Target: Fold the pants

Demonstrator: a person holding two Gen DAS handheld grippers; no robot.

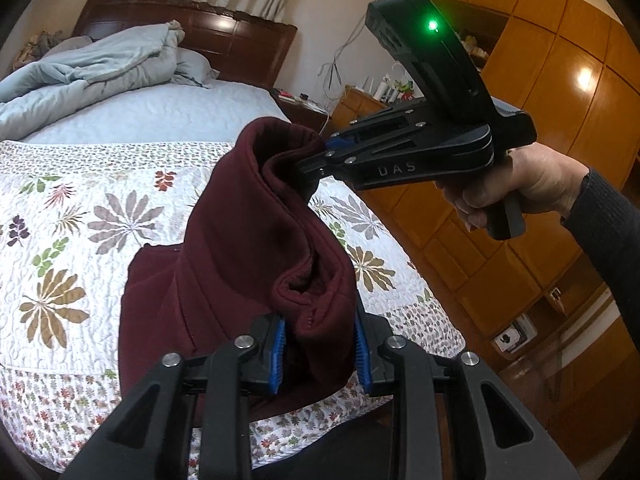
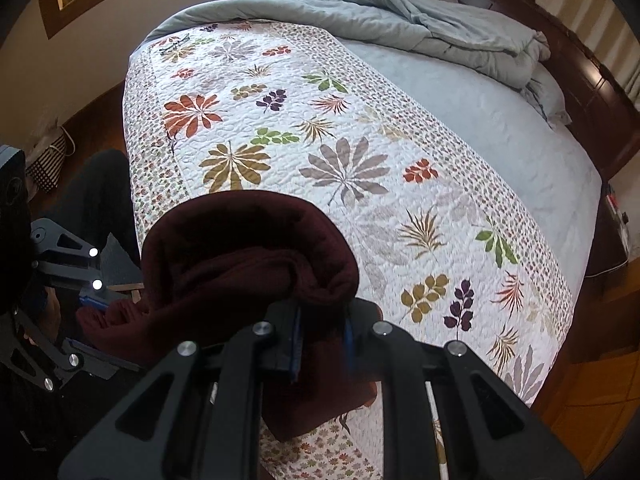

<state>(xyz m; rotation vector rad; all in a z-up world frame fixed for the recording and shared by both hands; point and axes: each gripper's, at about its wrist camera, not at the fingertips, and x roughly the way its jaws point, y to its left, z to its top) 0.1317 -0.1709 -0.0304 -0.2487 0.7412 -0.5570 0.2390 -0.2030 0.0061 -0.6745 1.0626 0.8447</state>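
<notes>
Left gripper (image 1: 320, 350): blue-padded fingers (image 1: 279, 354) pinch a thick, bunched edge of the pants (image 1: 240, 248); cloth fills the gap between them.

Right gripper (image 1: 316, 156): fingers clamp another stretch of the same edge, higher up and farther from the left gripper. In its own view the right gripper (image 2: 322, 346) shows cloth wedged between the pads, with a roll of fabric humped over the fingertips.

Pants: dark maroon, heavy fleece. The gripped edge is lifted off the bed; the remainder hangs down and lies on the quilt (image 1: 80, 240) near the foot edge of the bed. The layers already look doubled, so at least one fold seems made, though the exact count cannot be told.

Quilt: white, leaf print, spread over the foot half of the bed.

Duvet (image 1: 80, 68): pale blue, heaped at the headboard, well apart from the pants.

Status, as judged: mid-fold. The raised edge has not yet been laid over the part resting on the quilt. Left to do: carry it across, lay it flat, release both grips, possibly one more fold and smoothing.
</notes>
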